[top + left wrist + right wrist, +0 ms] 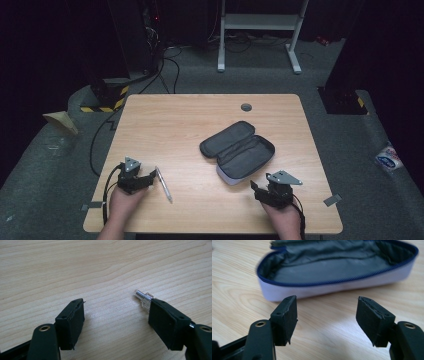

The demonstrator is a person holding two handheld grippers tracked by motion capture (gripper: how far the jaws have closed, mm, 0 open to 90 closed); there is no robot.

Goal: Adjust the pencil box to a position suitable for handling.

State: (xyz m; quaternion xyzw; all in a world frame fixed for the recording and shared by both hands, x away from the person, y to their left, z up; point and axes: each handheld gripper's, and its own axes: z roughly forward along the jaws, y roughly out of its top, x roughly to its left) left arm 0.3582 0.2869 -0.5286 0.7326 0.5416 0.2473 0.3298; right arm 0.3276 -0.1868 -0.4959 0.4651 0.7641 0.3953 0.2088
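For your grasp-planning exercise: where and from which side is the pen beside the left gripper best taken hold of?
Probably mid-barrel, from above, jaws straddling it crosswise. The pen lies flat on the table, long and thin; the open left gripper sits just beside it, one pad at its clear tip.

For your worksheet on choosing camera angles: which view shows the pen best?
The high view: the whole pen lies on the table beside the left gripper. The left gripper view shows just its clear tip, behind one jaw. The right gripper view faces the pouch.
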